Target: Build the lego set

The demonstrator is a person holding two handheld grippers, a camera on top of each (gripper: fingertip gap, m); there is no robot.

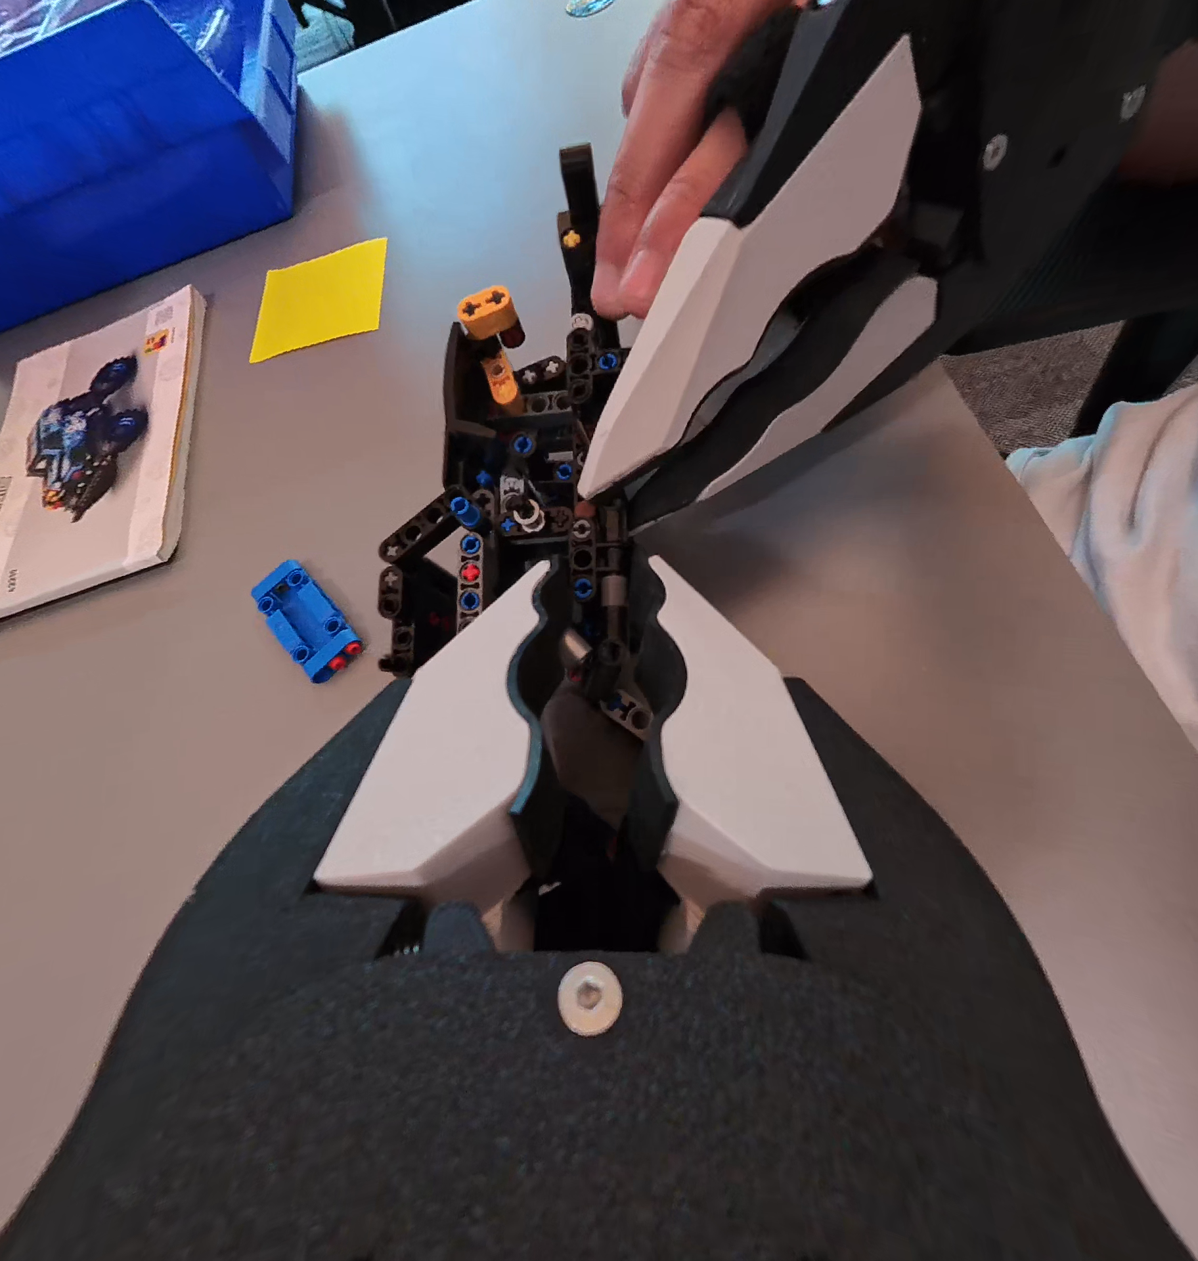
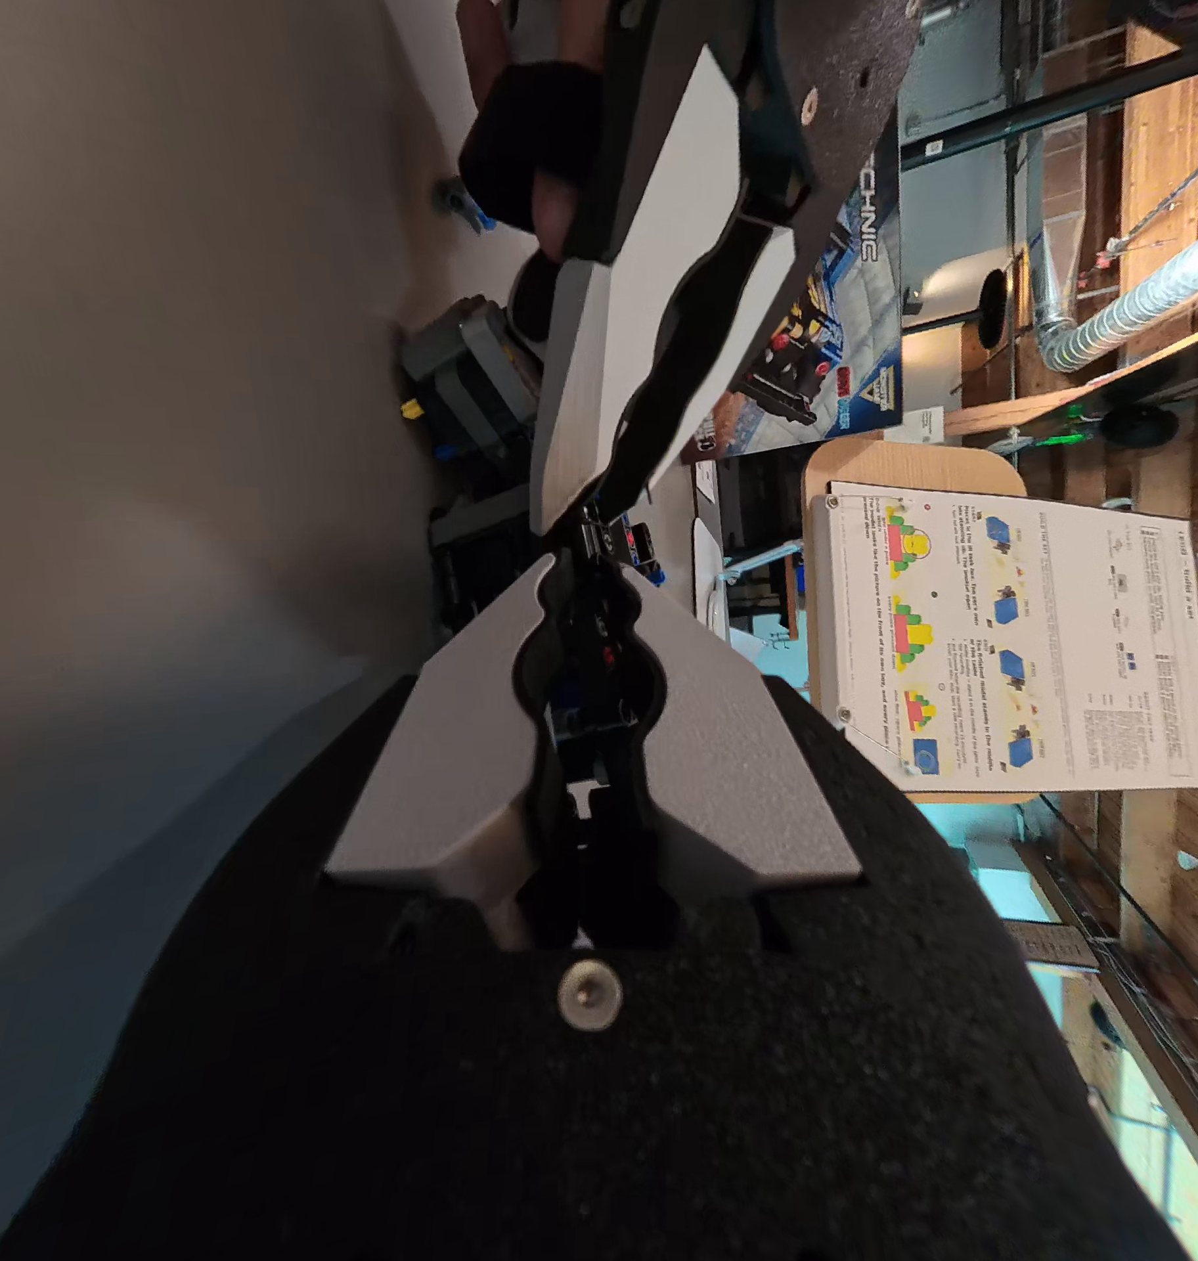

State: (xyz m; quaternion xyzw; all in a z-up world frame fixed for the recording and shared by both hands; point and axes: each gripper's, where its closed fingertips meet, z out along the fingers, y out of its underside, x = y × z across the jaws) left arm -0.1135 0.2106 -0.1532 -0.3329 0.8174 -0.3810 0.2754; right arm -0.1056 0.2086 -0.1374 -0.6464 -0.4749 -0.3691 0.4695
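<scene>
A black beam-and-pin brick assembly with blue pins and a yellow-orange connector stands on the grey table. My left gripper is shut on its near end, with black beams and a grey pin between the fingers. My right gripper comes in from the upper right, and its tips meet the assembly just above the left tips. In the right wrist view my right gripper is shut on the black assembly. There the left gripper meets it tip to tip from above.
On the table to the left lie a small blue brick piece, an instruction booklet, a yellow paper square and a blue box. A hand holds the right gripper. A sleeve is at right. A printed sheet on a board stands behind. My left gripper's tips are some 12 cm from the small blue brick piece.
</scene>
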